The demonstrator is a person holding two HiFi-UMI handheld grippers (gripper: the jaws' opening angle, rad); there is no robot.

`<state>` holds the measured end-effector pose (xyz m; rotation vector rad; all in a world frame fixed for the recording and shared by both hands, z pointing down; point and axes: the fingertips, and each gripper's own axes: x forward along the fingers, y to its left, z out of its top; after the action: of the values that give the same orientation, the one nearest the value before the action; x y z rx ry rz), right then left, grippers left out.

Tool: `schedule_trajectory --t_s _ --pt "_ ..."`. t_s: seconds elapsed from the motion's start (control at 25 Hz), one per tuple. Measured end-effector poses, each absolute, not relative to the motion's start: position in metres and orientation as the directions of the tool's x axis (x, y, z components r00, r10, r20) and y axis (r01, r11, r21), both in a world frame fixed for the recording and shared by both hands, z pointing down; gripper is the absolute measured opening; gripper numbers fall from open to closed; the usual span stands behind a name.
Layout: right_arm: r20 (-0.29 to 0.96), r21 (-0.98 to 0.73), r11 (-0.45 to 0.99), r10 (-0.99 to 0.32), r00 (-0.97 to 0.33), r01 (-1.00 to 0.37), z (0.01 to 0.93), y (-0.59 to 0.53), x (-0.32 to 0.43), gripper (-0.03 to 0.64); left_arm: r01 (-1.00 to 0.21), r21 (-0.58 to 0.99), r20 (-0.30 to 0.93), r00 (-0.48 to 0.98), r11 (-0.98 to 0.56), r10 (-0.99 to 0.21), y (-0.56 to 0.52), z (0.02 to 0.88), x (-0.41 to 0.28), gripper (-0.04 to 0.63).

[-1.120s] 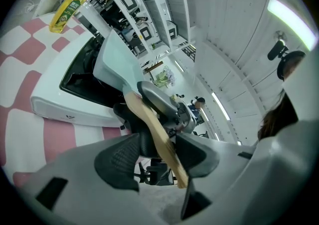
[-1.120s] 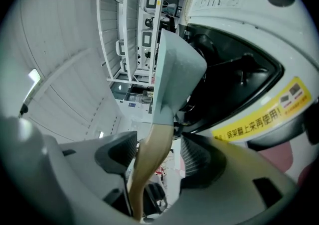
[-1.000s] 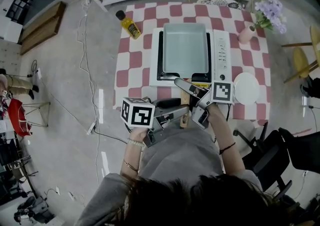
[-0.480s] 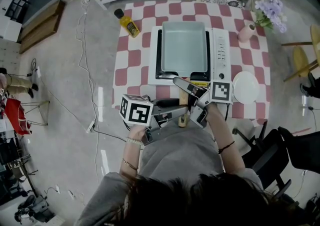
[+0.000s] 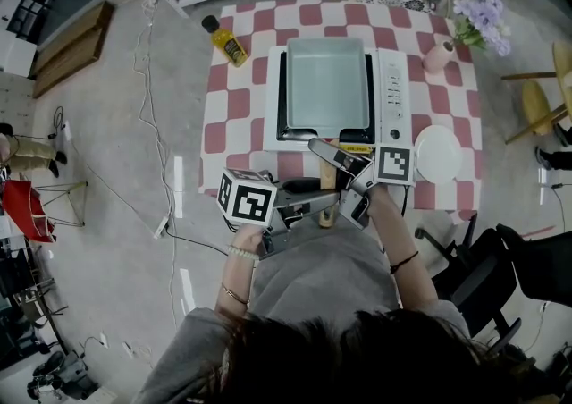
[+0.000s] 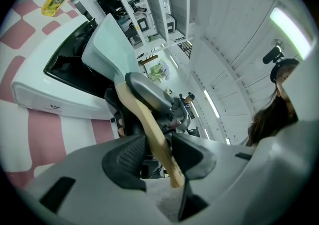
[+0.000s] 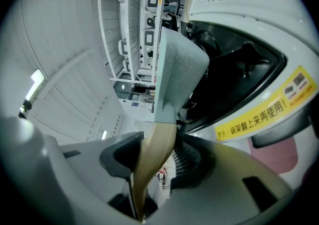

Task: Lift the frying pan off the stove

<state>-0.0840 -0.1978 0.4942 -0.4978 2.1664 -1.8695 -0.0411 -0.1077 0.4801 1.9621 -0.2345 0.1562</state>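
Observation:
A square pale-green frying pan (image 5: 326, 85) (image 6: 107, 45) (image 7: 179, 64) rests on the white stove (image 5: 393, 98) (image 6: 60, 94) (image 7: 239, 0). Its wooden handle (image 5: 328, 180) (image 6: 149, 124) (image 7: 154, 154) sticks out over the table's near edge. From the left, my left gripper (image 5: 323, 206) (image 6: 159, 154) holds the handle near its free end. Its jaws have just been closing and the pads press the wood. My right gripper (image 5: 332, 159) (image 7: 155, 162) comes from the right and grips the handle closer to the pan. Its jaws have also just been closing.
The table has a red-and-white checked cloth (image 5: 234, 116). On it stand a yellow oil bottle (image 5: 225, 42) at the back left, a white plate (image 5: 439, 154) right of the stove, and a pink vase (image 5: 441, 58) with purple flowers. Chairs stand at the right.
Both grippers stay at the handle and the pan still sits on the stove; no clear movement shows in the head view.

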Motion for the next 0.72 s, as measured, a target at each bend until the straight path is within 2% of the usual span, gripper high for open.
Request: schedule_trajectory --t_s 0.72 --pt "-0.032 -0.973 0.222 -0.393 -0.919 -0.061 0.469 -0.195 -0.085 0.187 -0.250 0.853 0.217 0.968 -0.457 -0.125 -0.106 0.470 -0.041 0.170"
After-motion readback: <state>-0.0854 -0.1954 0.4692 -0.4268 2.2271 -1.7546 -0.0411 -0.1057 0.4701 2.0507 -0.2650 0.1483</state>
